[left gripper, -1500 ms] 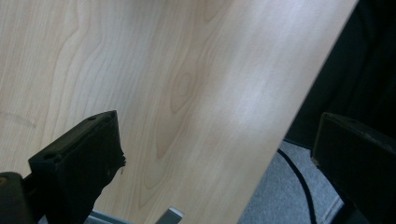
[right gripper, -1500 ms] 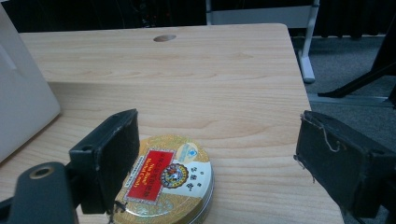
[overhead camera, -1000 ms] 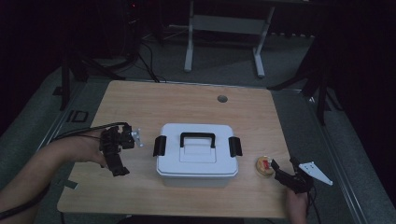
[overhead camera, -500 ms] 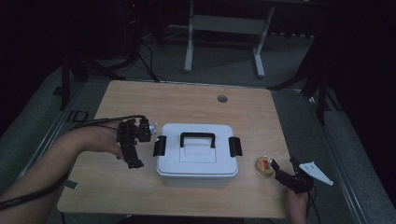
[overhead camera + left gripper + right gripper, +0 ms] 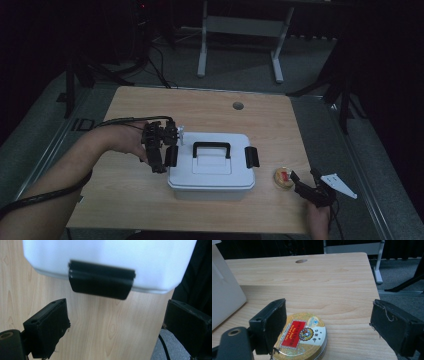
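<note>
— How do the left tongs [image 5: 162, 155] stand?

— Jaws spread wide, nothing between them. In the left gripper view they frame the black latch [image 5: 100, 281] on the end of the white box [image 5: 107, 262], which sits just ahead of the tips, a strip of bare bench [image 5: 100, 325] between. From the high view the tongs hang right beside the box's left end, by that same latch [image 5: 171, 156].

— And the right tongs [image 5: 306, 186]?

— Also spread apart and holding nothing. In the right gripper view a round gold tin [image 5: 302, 336] with a red label lies low between the jaws, closer to the one on that view's left; I can't tell whether it touches it.

— Where is everything on the bench?

— The white box [image 5: 212, 165] sits near the middle, lid on, its black handle [image 5: 212, 148] lying flat on top and a second latch [image 5: 252, 157] on the right end. The tin [image 5: 283, 178] lies just right of the box, near the front edge. A round hole [image 5: 238, 106] is set in the far part of the bench [image 5: 130, 195].
</note>
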`<state>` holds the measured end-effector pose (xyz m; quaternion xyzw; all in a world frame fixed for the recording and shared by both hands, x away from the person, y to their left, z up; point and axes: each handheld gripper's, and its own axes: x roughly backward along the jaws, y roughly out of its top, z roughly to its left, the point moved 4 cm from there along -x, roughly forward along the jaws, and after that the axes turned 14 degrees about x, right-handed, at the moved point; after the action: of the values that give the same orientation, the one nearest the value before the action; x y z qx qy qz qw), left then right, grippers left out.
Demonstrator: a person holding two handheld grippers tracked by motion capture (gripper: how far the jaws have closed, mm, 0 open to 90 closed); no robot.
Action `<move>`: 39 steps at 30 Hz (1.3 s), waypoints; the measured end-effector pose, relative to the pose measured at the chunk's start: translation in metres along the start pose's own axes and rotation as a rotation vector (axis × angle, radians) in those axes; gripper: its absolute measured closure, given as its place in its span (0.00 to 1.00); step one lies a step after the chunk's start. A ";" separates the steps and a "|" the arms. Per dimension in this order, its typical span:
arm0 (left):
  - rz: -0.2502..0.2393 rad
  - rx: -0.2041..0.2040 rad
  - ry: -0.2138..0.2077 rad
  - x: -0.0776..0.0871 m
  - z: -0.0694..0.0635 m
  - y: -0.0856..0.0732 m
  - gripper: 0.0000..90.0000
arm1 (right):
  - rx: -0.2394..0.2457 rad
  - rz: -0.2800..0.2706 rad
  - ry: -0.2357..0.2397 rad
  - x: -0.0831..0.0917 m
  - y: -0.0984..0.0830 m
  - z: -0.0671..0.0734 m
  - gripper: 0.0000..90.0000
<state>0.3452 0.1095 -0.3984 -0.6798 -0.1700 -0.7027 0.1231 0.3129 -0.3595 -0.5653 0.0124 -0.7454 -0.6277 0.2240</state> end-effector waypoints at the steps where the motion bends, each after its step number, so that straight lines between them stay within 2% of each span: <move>1: -0.004 -0.003 0.008 0.000 0.000 0.003 0.07 | 0.000 -0.001 0.000 0.000 0.000 0.000 0.15; 5: 0.002 -0.014 -0.001 -0.001 0.000 0.006 0.07 | -0.003 -0.002 0.000 0.000 0.000 0.000 0.15; 6: 0.002 -0.025 -0.007 -0.003 -0.001 0.014 0.07 | -0.005 -0.003 0.001 0.000 0.000 0.000 0.15; 8: 0.000 -0.034 -0.008 -0.004 -0.001 0.017 0.07 | -0.006 -0.003 0.002 0.000 0.000 -0.001 0.15; 11: -0.004 -0.031 -0.011 -0.004 -0.001 0.019 0.07 | -0.007 -0.003 0.003 0.000 0.000 -0.001 0.15; 12: -0.043 -0.040 -0.007 -0.003 0.000 0.025 0.07 | -0.009 -0.004 0.004 0.000 0.000 -0.001 0.15; 14: -0.070 -0.036 -0.009 -0.001 0.000 0.029 0.07 | -0.009 -0.004 0.005 0.000 0.000 -0.001 0.15; 22: -0.087 -0.040 -0.021 -0.006 0.004 0.038 0.07 | -0.010 -0.004 0.007 0.000 0.000 -0.001 0.15; 29: -0.055 -0.042 -0.023 -0.014 0.007 0.047 0.07 | -0.014 -0.006 0.008 0.001 0.000 -0.001 0.15; 34: -0.048 -0.055 -0.035 -0.016 0.007 0.055 0.07 | -0.015 -0.008 0.009 0.001 0.000 -0.001 0.15; 39: -0.046 -0.045 -0.035 -0.017 0.009 0.062 0.07 | -0.017 -0.009 0.011 0.001 0.000 -0.002 0.15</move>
<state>0.3787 0.0558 -0.4112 -0.6906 -0.1722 -0.6968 0.0886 0.3126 -0.3612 -0.5653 0.0171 -0.7388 -0.6349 0.2253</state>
